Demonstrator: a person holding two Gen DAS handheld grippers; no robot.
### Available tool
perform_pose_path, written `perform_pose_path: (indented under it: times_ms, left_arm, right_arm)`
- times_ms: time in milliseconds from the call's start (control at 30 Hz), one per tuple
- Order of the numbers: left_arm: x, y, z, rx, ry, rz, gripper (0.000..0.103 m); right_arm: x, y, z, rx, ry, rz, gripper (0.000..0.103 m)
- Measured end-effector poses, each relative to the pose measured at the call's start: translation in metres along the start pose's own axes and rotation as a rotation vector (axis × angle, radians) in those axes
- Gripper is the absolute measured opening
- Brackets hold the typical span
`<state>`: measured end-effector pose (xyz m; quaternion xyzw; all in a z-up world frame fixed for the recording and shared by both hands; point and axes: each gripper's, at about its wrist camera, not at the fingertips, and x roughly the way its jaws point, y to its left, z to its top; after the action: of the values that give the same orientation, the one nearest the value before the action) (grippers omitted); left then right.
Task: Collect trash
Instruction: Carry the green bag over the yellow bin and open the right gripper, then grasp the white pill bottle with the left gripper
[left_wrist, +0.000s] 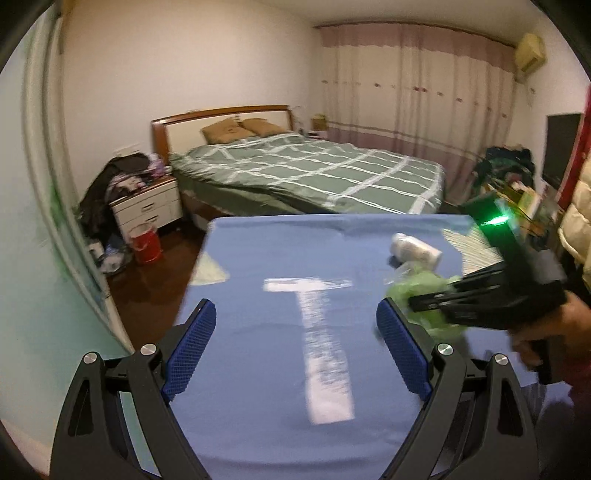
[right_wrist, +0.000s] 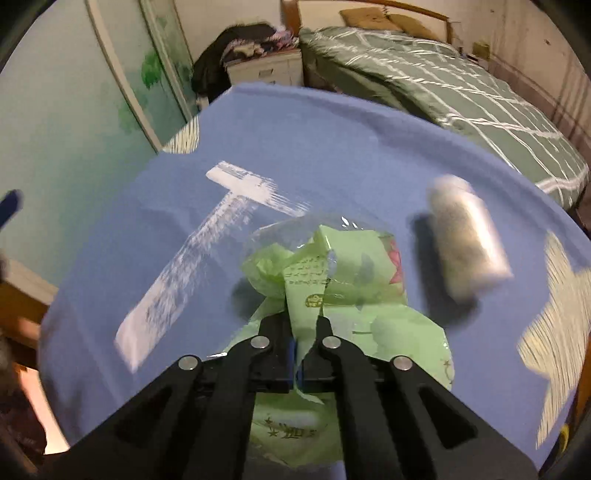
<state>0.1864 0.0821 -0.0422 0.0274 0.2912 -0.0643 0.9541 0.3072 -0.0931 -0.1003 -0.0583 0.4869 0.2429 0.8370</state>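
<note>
The right gripper (right_wrist: 295, 363) is sitting at lower centre of the right wrist view with its jaws pinched together on the green plastic wrapper (right_wrist: 332, 280), which is bunching up just ahead of the fingers over the blue tablecloth (right_wrist: 314, 147). Only a thin fold is caught between the pads, so the crinkly film is probably going to slip out if the hand is swinging fast (the blur suggests quick motion). A clear film part is bulging at the front and may be snagging or trailing on the cloth.

The left gripper (left_wrist: 295, 350) is hanging at the bottom of the left wrist view, jaws spread wide with nothing between them, over the bare cloth and a white T-shaped tape mark (left_wrist: 317, 332). In that view the wrapper is showing at centre right, under the other tool, close beside the left gripper's right pad, so the two tools could be bumping each other.

Further out, a white roll (right_wrist: 469, 243) is lying loose at right of centre in the right wrist view, near the wrapper but apart; a careless sweep could be knocking it and sending it rolling off the edge.

Containers: a red bucket (left_wrist: 144, 243) is standing on the floor at left of the left wrist view beside a white nightstand (left_wrist: 147, 206); its contents can't be made out. No bin is showing on the table (none I can spot).
</note>
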Motion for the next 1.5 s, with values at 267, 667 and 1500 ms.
perform_pose_path:
  times_ms: [267,667,1500]
  left_arm:
    - [0.052,-0.091,0.024,0.122,0.064,-0.177,0.088]
    - [0.174,-0.174,0.042,0.276,0.218,-0.254,0.088]
    - [0.267,-0.191,0.068,0.086,0.415,-0.044,0.074]
  right_arm:
    - [-0.112,-0.093,-0.099,0.219,-0.128,-0.194,0.001]
    - [-0.166,-0.253,-0.229,0.565,-0.049,-0.476,0.066]
    - [-0.189,-0.259,-0.259,0.574,-0.122,-0.397,0.067]
